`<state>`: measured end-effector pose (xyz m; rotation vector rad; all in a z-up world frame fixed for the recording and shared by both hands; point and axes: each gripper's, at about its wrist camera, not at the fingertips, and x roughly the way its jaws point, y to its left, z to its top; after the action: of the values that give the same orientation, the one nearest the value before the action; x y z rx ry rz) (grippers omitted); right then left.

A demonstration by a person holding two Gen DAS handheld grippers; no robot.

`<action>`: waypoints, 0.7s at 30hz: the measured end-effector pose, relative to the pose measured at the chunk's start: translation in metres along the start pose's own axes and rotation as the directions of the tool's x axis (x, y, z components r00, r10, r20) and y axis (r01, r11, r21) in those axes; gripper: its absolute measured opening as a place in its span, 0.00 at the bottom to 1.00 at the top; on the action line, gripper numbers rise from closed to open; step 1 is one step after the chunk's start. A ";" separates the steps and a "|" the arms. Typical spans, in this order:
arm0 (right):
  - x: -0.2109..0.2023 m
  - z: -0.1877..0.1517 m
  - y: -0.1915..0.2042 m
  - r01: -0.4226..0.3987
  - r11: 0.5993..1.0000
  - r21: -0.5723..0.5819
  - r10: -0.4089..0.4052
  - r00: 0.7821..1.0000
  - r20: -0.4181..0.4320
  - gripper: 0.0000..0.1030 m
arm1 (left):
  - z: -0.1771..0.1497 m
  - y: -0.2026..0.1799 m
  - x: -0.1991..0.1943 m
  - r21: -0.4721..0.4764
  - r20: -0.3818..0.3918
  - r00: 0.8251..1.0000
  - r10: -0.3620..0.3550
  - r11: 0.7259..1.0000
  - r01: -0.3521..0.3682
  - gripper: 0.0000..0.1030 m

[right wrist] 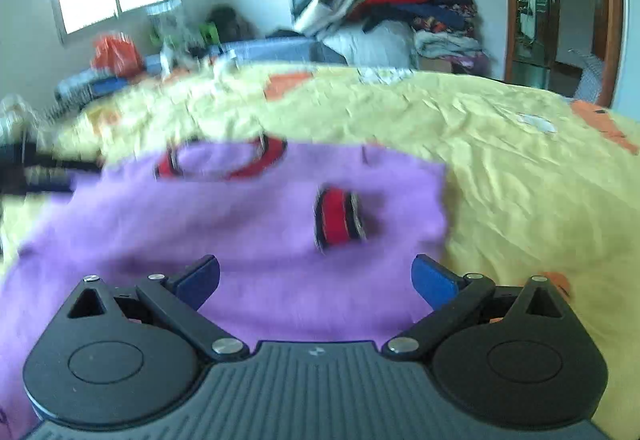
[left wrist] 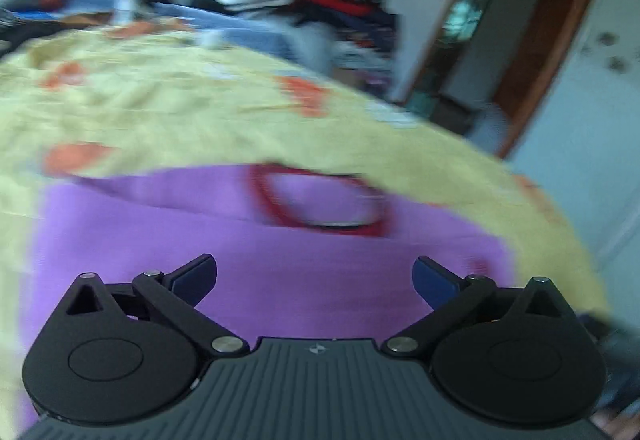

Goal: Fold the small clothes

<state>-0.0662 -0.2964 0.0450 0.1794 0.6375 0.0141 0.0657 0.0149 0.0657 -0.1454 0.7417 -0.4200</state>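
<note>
A yellow bed (right wrist: 500, 167) carries the purple sweater (right wrist: 240, 232), lying flat. Its right sleeve cuff (right wrist: 338, 220) is already folded onto the chest below the collar (right wrist: 220, 159). My left gripper (left wrist: 315, 280) and right gripper (right wrist: 316, 278) hover wide and empty above the hem; the bottom fold remains.
</note>
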 end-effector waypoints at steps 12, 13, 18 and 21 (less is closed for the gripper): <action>0.085 0.027 0.003 -0.115 0.990 -0.083 0.108 0.991 -0.075 0.80 | -0.035 0.065 0.013 0.123 -0.024 0.968 0.252 0.961 -0.247 1.00; 0.085 0.028 -0.001 -0.111 0.991 -0.074 0.105 0.992 -0.077 0.75 | -0.036 0.066 0.012 0.122 -0.021 0.969 0.248 0.962 -0.244 1.00; 0.074 0.024 -0.003 0.014 0.995 -0.101 -0.024 0.995 -0.094 0.76 | -0.041 0.069 0.010 0.141 -0.013 0.968 0.250 0.959 -0.246 1.00; 0.066 0.025 -0.020 0.001 1.000 -0.009 -0.002 0.997 -0.080 0.76 | -0.044 0.069 0.004 0.151 -0.018 0.971 0.239 0.960 -0.234 1.00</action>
<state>0.0007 -0.3154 0.0221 0.1701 0.7175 0.0231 0.0604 0.0763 0.0122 0.0908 0.7504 -0.2486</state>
